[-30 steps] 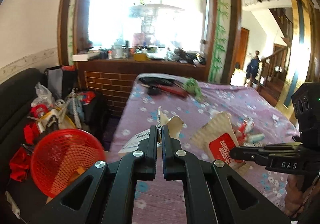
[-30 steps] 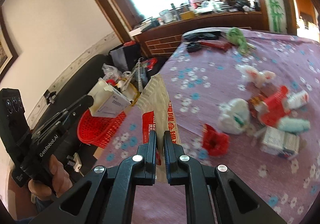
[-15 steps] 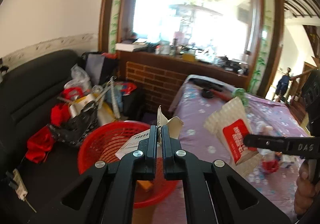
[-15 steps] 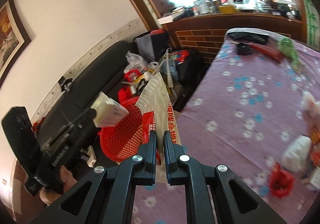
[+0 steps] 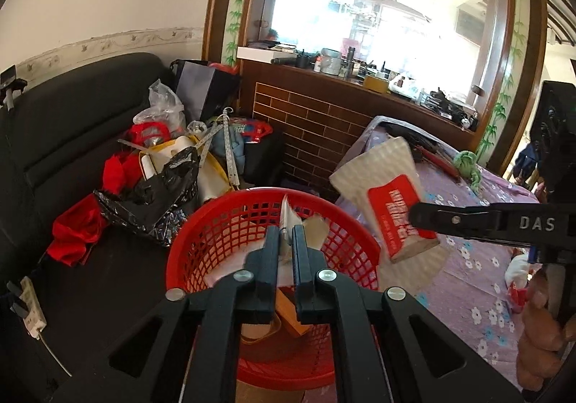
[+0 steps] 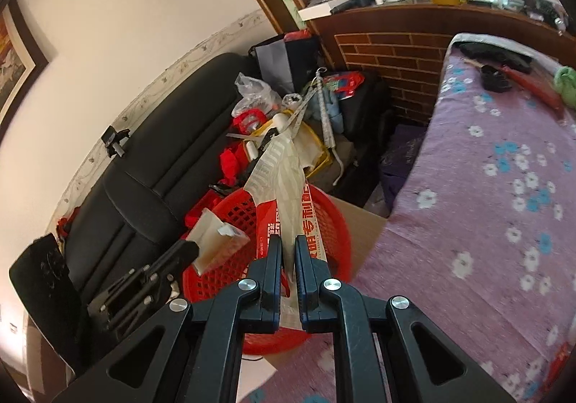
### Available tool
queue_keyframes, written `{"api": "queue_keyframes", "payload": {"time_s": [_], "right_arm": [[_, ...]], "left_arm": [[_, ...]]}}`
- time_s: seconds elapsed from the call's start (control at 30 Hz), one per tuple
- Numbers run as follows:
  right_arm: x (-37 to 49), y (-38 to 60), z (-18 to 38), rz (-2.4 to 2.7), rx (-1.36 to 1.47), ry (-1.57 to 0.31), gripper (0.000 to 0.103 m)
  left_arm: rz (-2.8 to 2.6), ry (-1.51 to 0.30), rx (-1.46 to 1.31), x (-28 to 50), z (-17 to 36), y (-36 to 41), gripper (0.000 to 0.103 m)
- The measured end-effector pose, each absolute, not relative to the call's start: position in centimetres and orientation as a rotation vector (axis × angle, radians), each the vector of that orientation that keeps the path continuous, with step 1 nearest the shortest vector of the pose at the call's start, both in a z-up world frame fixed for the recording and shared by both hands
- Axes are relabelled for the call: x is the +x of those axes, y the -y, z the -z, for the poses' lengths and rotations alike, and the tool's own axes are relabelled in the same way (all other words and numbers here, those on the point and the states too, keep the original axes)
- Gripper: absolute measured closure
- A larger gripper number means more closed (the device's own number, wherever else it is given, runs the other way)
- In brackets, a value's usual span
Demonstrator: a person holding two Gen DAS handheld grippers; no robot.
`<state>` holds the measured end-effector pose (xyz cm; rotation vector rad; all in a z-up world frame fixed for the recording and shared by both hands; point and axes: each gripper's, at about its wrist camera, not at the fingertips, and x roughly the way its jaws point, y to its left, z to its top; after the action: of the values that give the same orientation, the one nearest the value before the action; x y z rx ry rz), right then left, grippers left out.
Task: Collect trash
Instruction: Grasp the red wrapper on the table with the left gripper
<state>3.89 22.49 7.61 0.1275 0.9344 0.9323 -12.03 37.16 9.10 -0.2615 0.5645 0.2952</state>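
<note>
**Both tools over red basket, each gripping trash**

Cluttered room: black sofa [image 5: 72, 136] at 9 o'clock piled with bags, brick-faced ledge [image 5: 324, 122] at 12, purple floral counter [image 6: 486, 205] at 3. Red mesh basket [image 5: 223, 230] sits low centre in left wrist view, beside the counter edge, some scraps already inside. Left tool [image 5: 286, 241] clamped on a torn carton scrap [image 5: 288, 219], held right above the basket opening. Right tool [image 6: 288, 248] pinched shut on a striped paper wrapper with red label [image 6: 284, 194], wrapper sticking up over the basket [image 6: 324, 219] rim. In left view the wrapper [image 5: 388, 201] hangs at 2 o'clock, just past the basket's right rim. Green cloth [image 5: 466, 165] far back on counter.
</note>
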Motion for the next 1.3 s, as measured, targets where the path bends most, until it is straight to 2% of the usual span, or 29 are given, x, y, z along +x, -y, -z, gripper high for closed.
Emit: {"api": "queue_keyframes", "payload": {"time_s": [0.1, 0.4, 0.53, 0.63, 0.97, 1.1, 1.13, 1.2, 1.3], "right_arm": [[4.4, -22.7, -7.2, -0.924, 0.125, -0.938, 0.087], [3.6, -17.1, -7.9, -0.890, 0.150, -0.896, 0.086], [2.6, -13.7, -7.6, -0.862, 0.157, -0.896, 0.085], [1.8, -11.0, -7.0, -0.825, 0.154, -0.907, 0.078], [-0.1, 0.5, -5.1, -0.710, 0.255, -0.903, 0.076], [-0.8, 6.7, -5.0, -0.626, 0.321, -0.862, 0.066], [-0.9, 8.1, -5.0, -0.605, 0.339, -0.853, 0.063], [-1.1, 11.3, -4.9, -0.549, 0.373, -0.834, 0.062], [-1.2, 15.2, -4.6, -0.487, 0.421, -0.822, 0.062]], "left_arm": [[-0.301, -0.552, -0.264, -12.2, -9.1, -37.1, 0.061], [-0.241, -0.531, -0.259, -12.6, -10.3, -34.6, 0.059], [-0.182, -0.543, -0.230, -12.1, -10.4, -31.6, 0.053], [-0.131, -0.557, -0.206, -11.5, -10.3, -29.0, 0.050], [0.055, -0.645, -0.148, -8.7, -9.0, -19.5, 0.041], [0.122, -0.692, -0.122, -7.7, -8.1, -15.4, 0.028], [0.146, -0.708, -0.110, -7.3, -7.8, -14.1, 0.028], [0.179, -0.733, -0.088, -6.8, -7.4, -12.2, 0.025], [0.217, -0.767, -0.060, -6.0, -6.7, -9.5, 0.016]]}}
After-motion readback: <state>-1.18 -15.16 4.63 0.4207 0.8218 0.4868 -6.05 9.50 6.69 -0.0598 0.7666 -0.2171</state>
